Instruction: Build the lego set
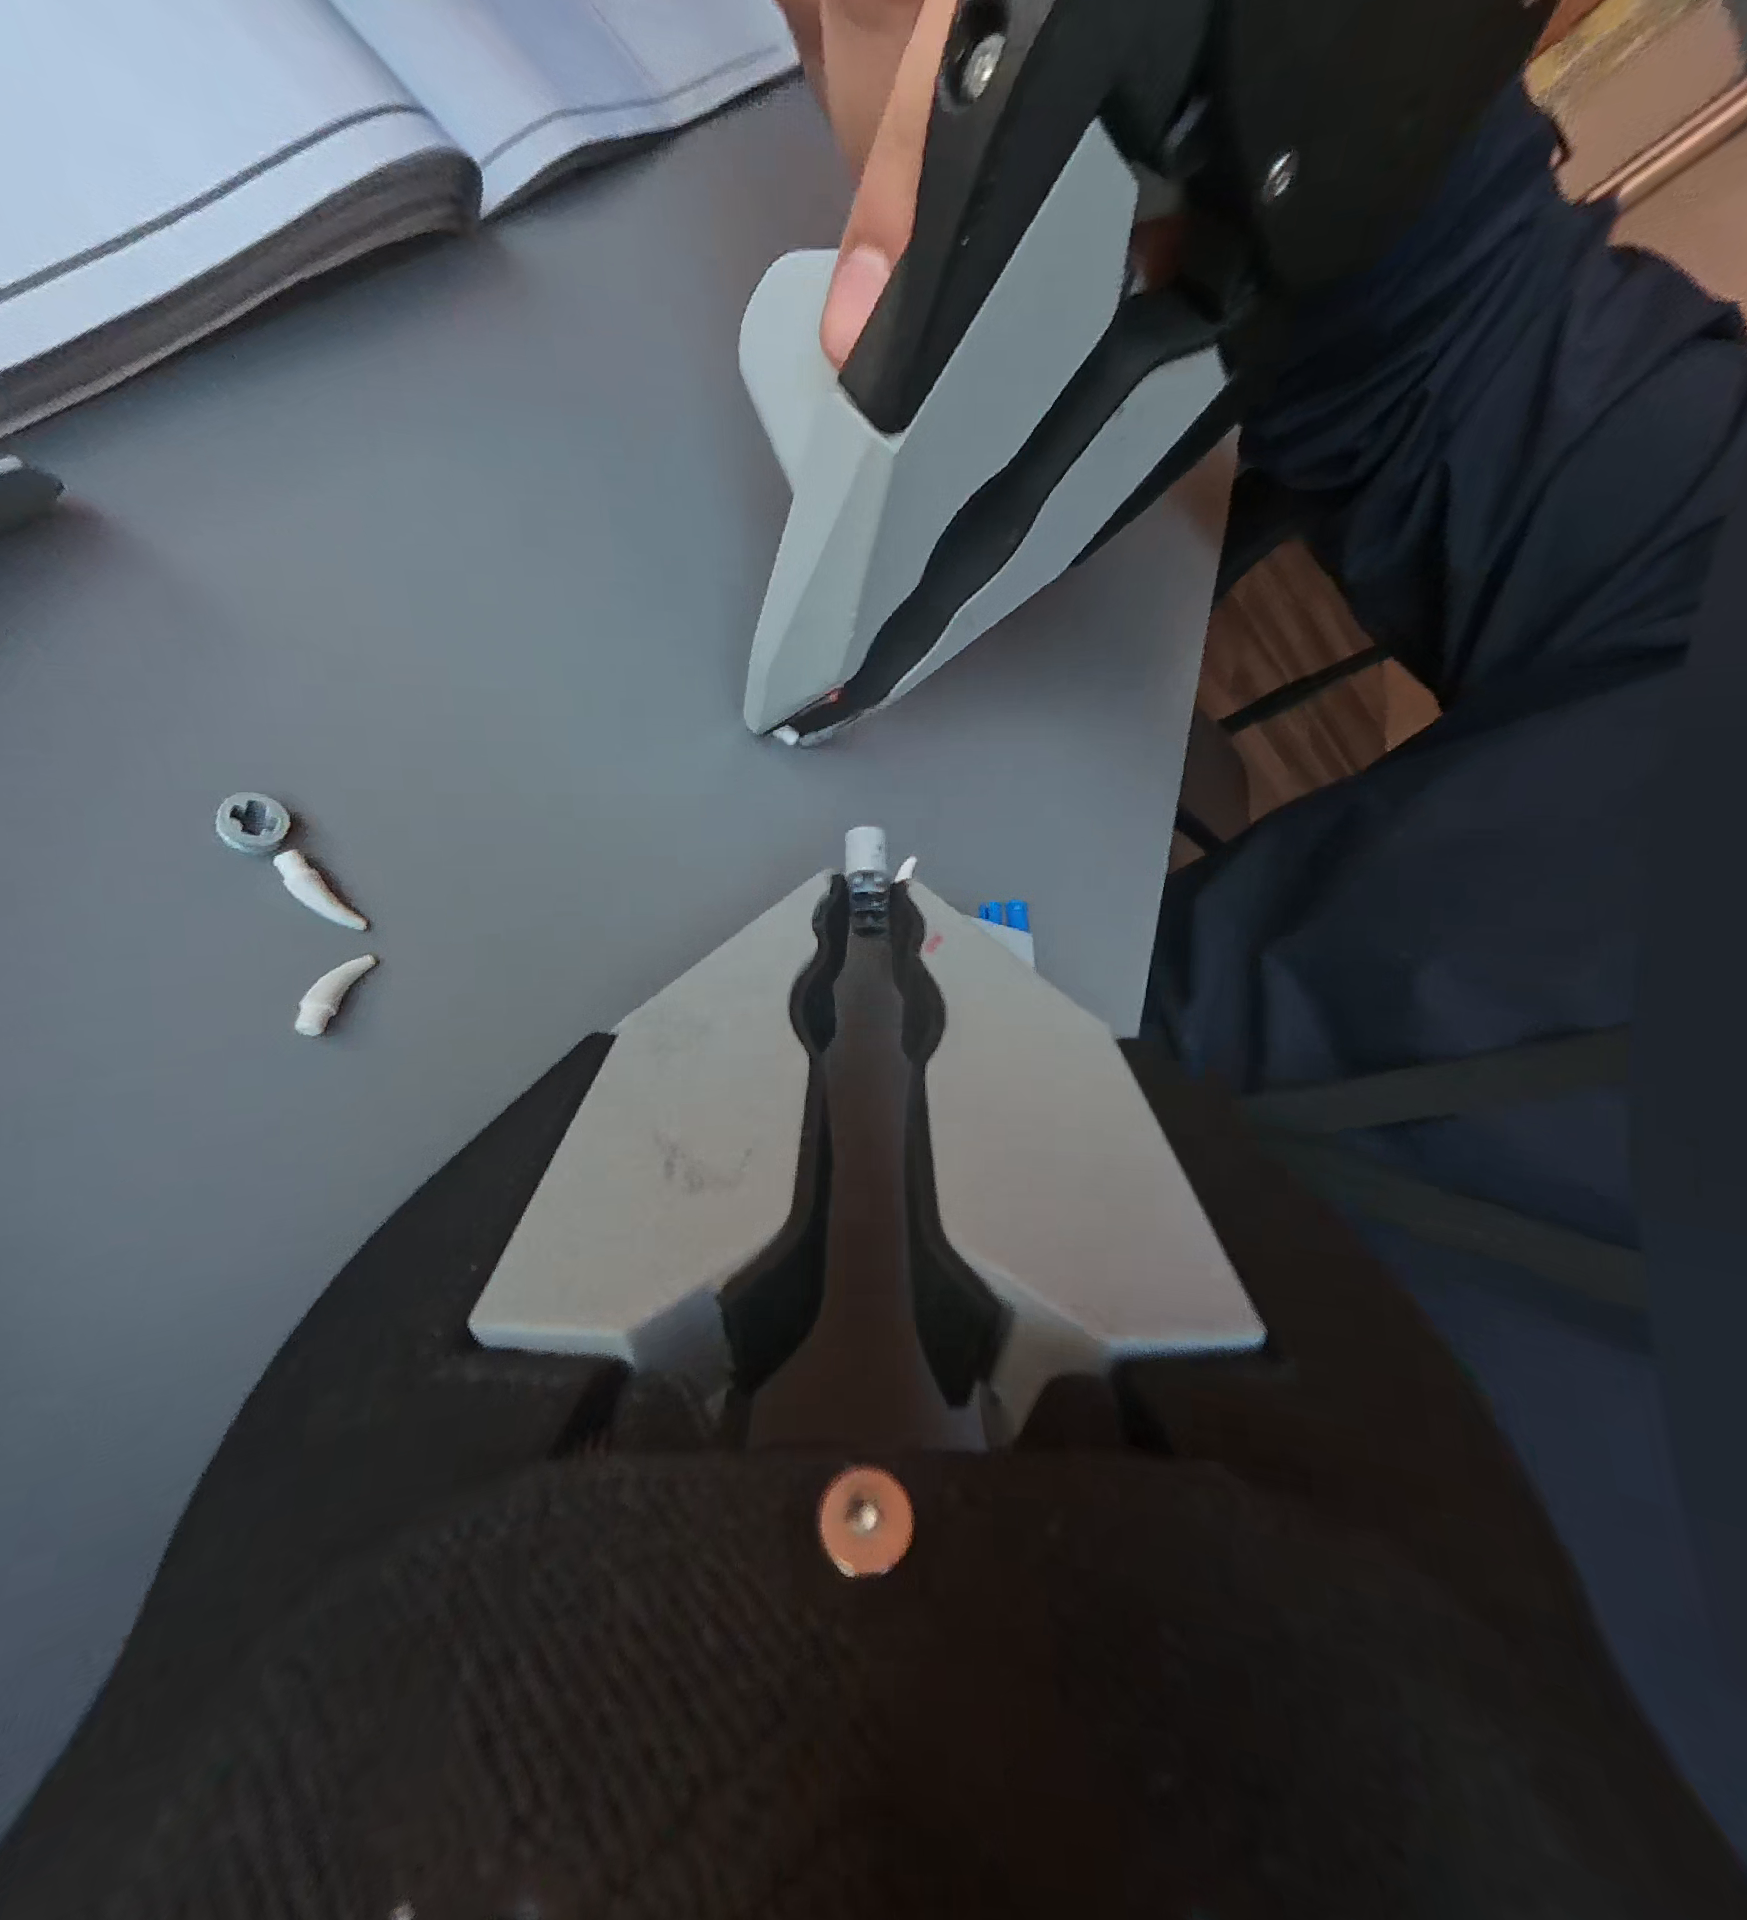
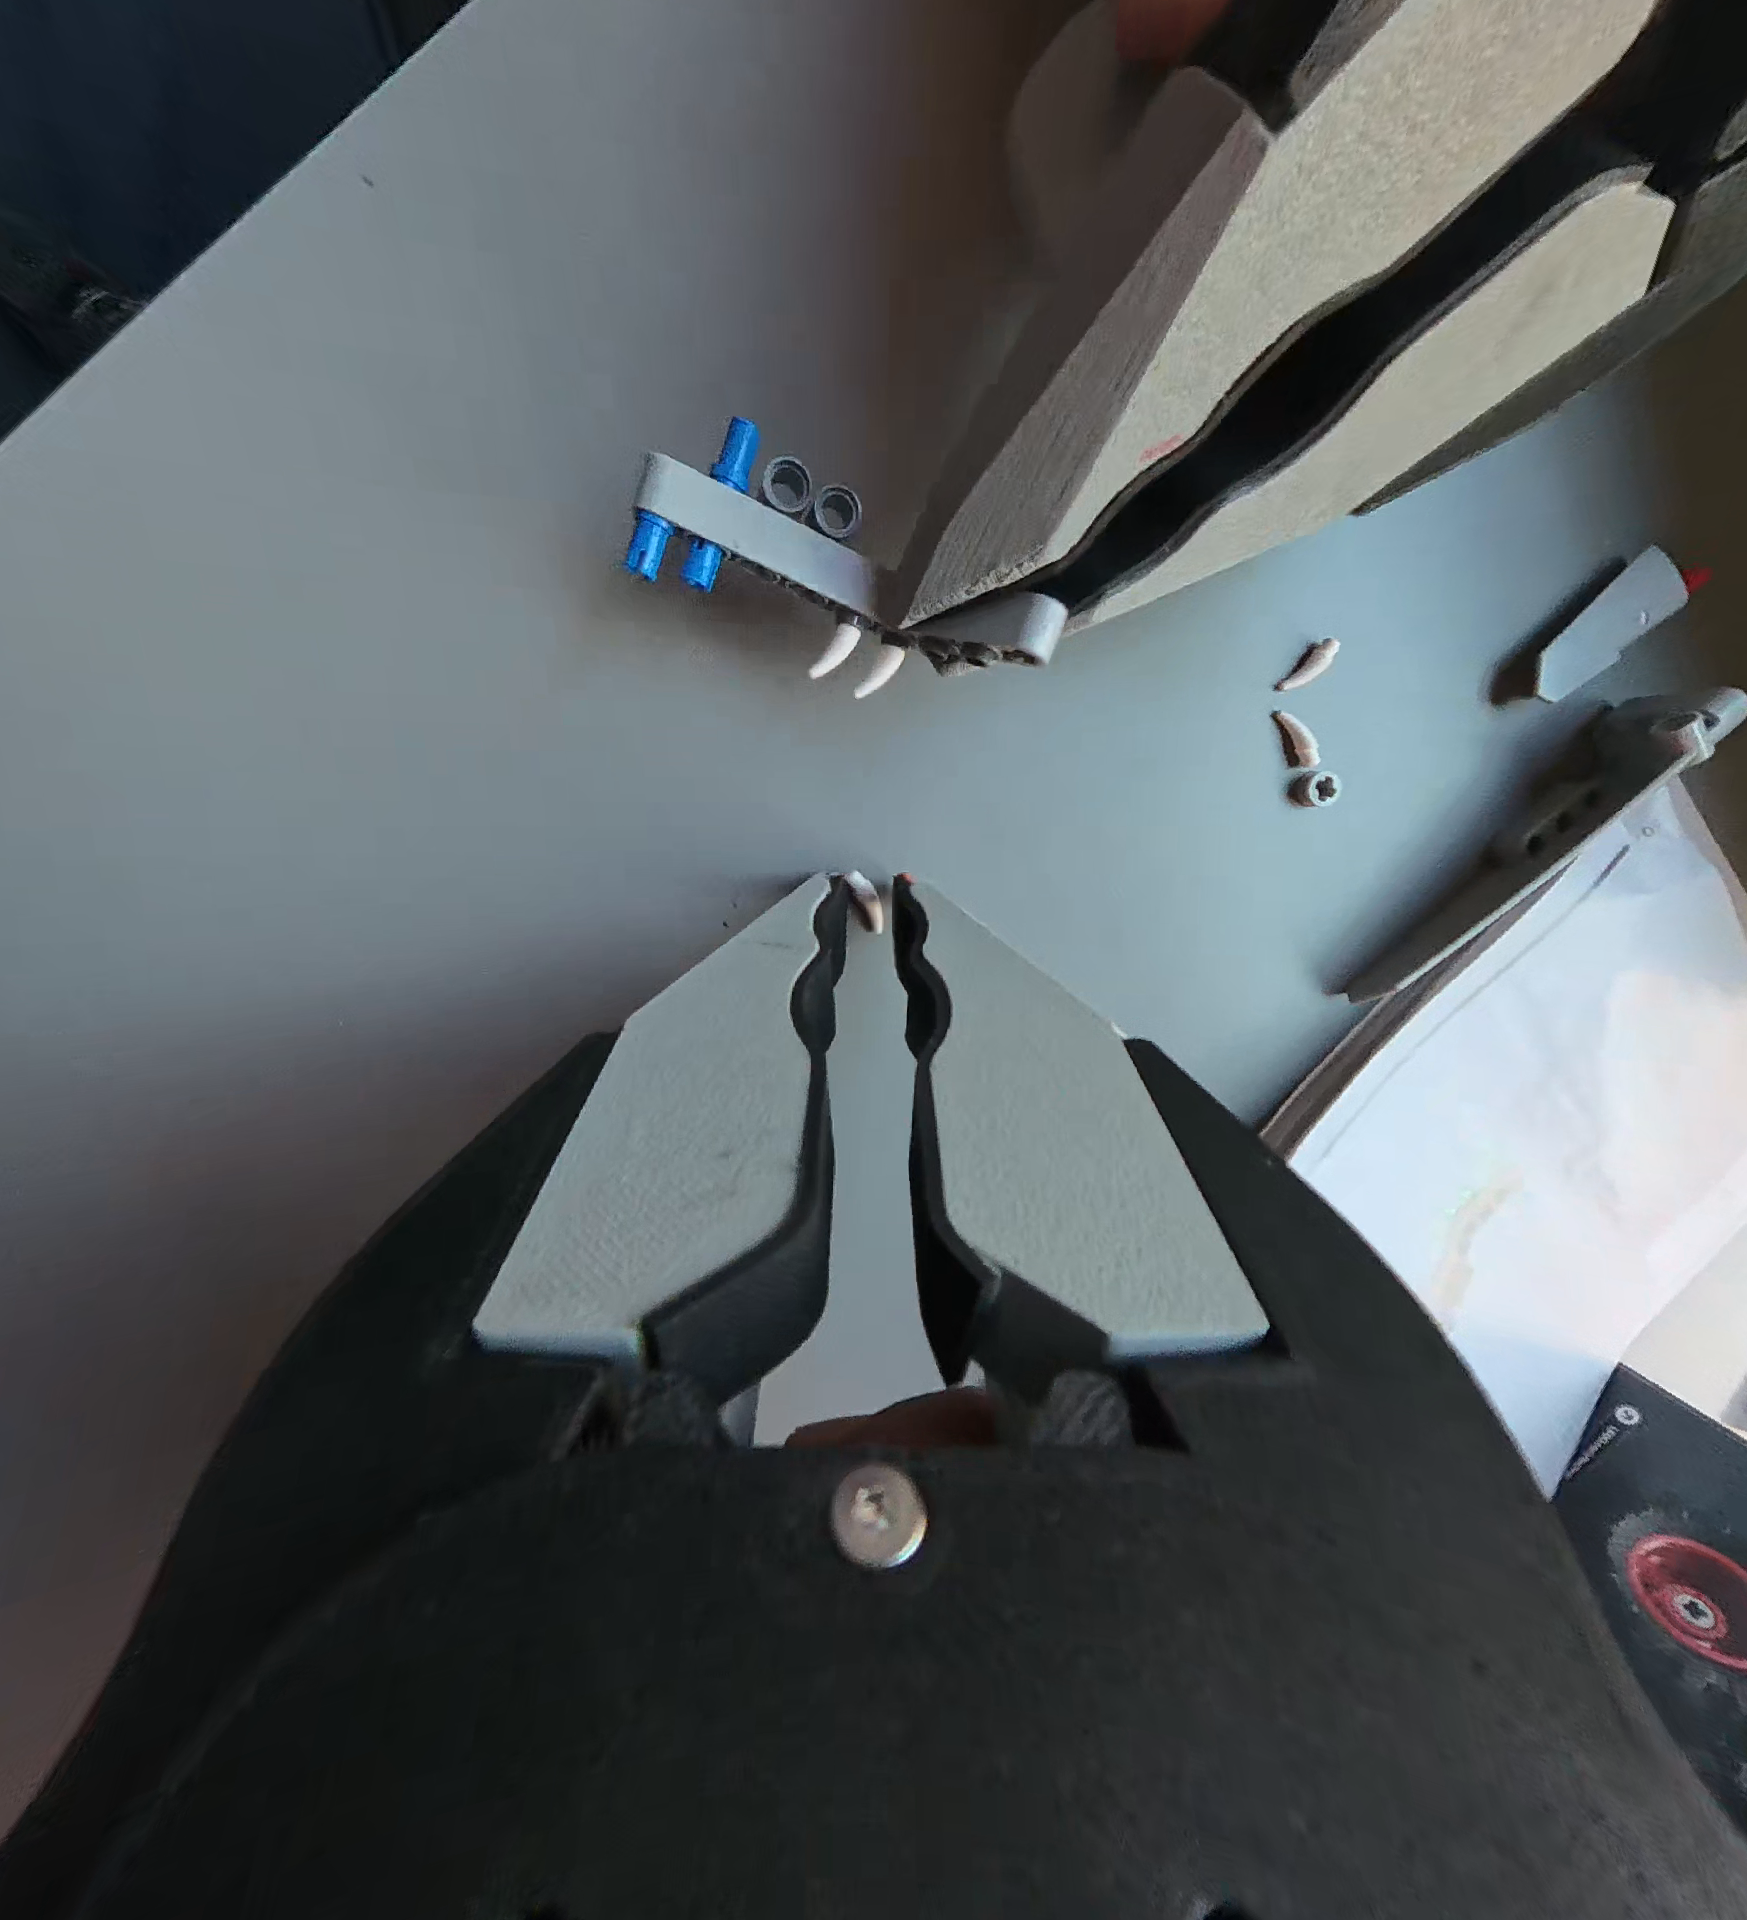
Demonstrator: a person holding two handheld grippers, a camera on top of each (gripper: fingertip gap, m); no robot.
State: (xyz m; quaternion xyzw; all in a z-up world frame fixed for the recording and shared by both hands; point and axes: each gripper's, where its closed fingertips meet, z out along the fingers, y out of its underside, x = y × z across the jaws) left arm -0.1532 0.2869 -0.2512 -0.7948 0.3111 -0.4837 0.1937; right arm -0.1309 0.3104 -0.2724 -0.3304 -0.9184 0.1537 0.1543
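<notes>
Gripping the grey beam assembly (image 2: 744, 525) by one end, the left tongs (image 1: 867, 894) are clenched on it just above the grey worktop (image 1: 484, 623). Seen from the right wrist view, that assembly carries blue pins (image 2: 687, 520) through its far end, two dark grey round bushes (image 2: 812, 497) on its side and two white teeth (image 2: 853, 660) pointing out near the left tongs (image 2: 983, 623). The right tongs (image 2: 864, 899) are pinched on a single white tooth (image 2: 864, 899) at their tips, low over the worktop (image 2: 329, 727) and a little apart from the assembly; the left wrist view shows the right tongs (image 1: 801, 727) tip-down by the worktop's edge. Two loose white teeth (image 1: 323, 940) and a small grey round bush (image 1: 253, 823) lie together on the worktop to one side. An open instruction booklet (image 1: 173, 156) rests further off. Two longer grey parts (image 2: 1596, 810) lie near the booklet (image 2: 1534, 1143) in the right wrist view.
</notes>
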